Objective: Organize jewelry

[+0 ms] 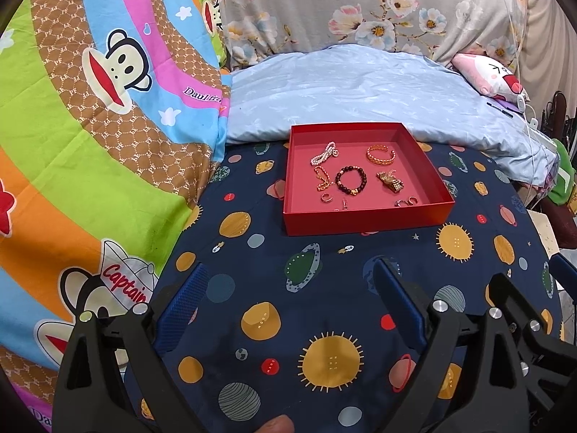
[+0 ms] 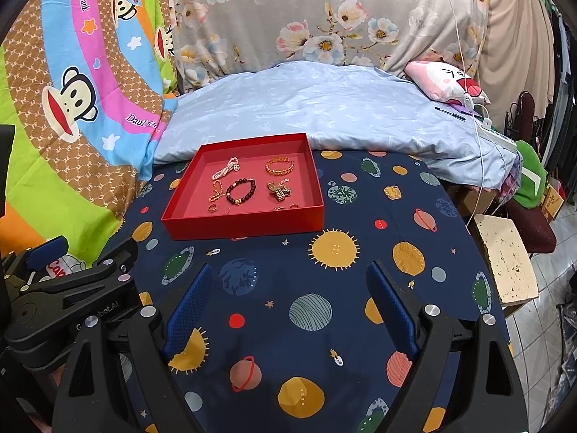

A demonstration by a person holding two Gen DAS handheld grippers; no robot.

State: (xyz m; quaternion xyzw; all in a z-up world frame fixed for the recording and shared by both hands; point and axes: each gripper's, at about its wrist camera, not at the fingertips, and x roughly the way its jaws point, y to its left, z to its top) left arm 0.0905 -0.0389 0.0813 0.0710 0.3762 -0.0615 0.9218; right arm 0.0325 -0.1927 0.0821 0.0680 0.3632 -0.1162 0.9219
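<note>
Fingers (image 1: pixel 187 299) of both our grippers stand apart, empty, well short of the red tray (image 1: pixel 364 220); its small rings (image 1: pixel 405 202) could slip from wide pads.

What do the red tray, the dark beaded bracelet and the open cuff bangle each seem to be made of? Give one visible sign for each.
Red tray: probably matte cardboard, given its thin, straight, folded-looking walls.
Dark beaded bracelet: round, glossy, dark red-brown beads, perhaps polished wood or stone, with one gold-coloured bead.
Cuff bangle: gold-coloured metal by its shine, with an openwork, chain-like pattern; real gold or plating cannot be told.
</note>
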